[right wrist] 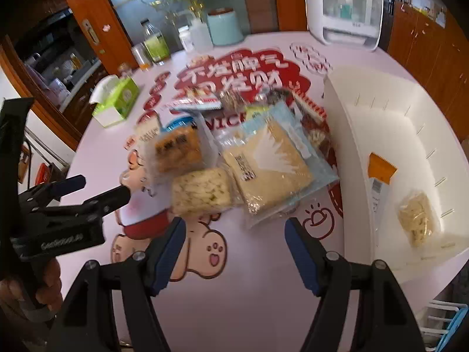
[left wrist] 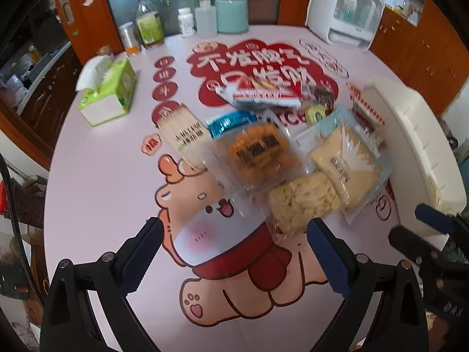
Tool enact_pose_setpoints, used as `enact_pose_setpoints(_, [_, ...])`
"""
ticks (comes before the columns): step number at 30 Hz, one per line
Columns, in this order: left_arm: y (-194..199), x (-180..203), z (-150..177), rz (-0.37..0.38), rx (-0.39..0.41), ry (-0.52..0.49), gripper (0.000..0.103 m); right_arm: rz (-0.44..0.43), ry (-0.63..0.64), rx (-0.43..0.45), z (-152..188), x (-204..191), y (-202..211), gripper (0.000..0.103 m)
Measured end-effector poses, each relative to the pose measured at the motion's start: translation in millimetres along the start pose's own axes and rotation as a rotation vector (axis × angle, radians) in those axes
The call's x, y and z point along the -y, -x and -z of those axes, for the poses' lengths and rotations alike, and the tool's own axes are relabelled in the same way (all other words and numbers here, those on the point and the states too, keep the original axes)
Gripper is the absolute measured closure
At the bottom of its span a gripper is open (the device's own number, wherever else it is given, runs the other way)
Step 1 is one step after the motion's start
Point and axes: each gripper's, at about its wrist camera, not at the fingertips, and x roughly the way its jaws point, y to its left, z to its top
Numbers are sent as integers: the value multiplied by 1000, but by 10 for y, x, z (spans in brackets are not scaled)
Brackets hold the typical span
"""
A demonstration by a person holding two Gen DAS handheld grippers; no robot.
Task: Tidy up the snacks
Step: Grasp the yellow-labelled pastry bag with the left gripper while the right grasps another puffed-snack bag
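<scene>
A heap of wrapped snacks lies mid-table: an orange snack pack (left wrist: 258, 152) (right wrist: 176, 149), a pale puffed-cake pack (left wrist: 302, 202) (right wrist: 202, 193), a big yellow wafer pack in a blue wrapper (left wrist: 346, 158) (right wrist: 269, 164) and a red-and-white packet (left wrist: 263, 91) (right wrist: 199, 102) behind them. A white bin (left wrist: 410, 135) (right wrist: 351, 152) stands to the right; it holds an orange packet (right wrist: 381, 167) and a pale snack bag (right wrist: 416, 217). My left gripper (left wrist: 234, 249) (right wrist: 102, 186) hovers open just short of the pile, empty. My right gripper (right wrist: 236, 249) (left wrist: 425, 228) is also open and empty, before the wafer pack.
A green tissue box (left wrist: 108, 91) (right wrist: 117, 99) sits at the left. Bottles (left wrist: 149, 23), a teal canister (left wrist: 231, 14) and a white appliance (left wrist: 343, 11) line the far edge. A blue-and-white rack (right wrist: 448, 316) stands below the table at the right.
</scene>
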Motion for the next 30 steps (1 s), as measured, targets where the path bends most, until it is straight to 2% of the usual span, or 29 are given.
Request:
enact_pose_setpoints(5, [-200, 18, 34, 40, -31, 3, 6, 4, 16, -29, -47, 56, -223, 32])
enact_pose_setpoints(10, [-291, -16, -91, -5, -14, -30, 6, -53, 7, -64, -118, 58, -346, 32])
enact_pose_setpoints(13, [-283, -54, -287, -4, 3, -119, 6, -98, -4, -90, -130, -13, -419, 32])
enact_pose_setpoints(19, [-356, -52, -654, -24, 23, -401, 6, -194, -107, -147, -162, -140, -584, 32])
enact_pose_setpoints(26, [-576, 51, -785, 41, -24, -657, 6, -200, -337, -209, -200, -77, -874, 32])
enact_pose_setpoints(30, [-683, 115, -798, 67, -34, -723, 6, -182, -472, -220, -233, -31, -987, 32])
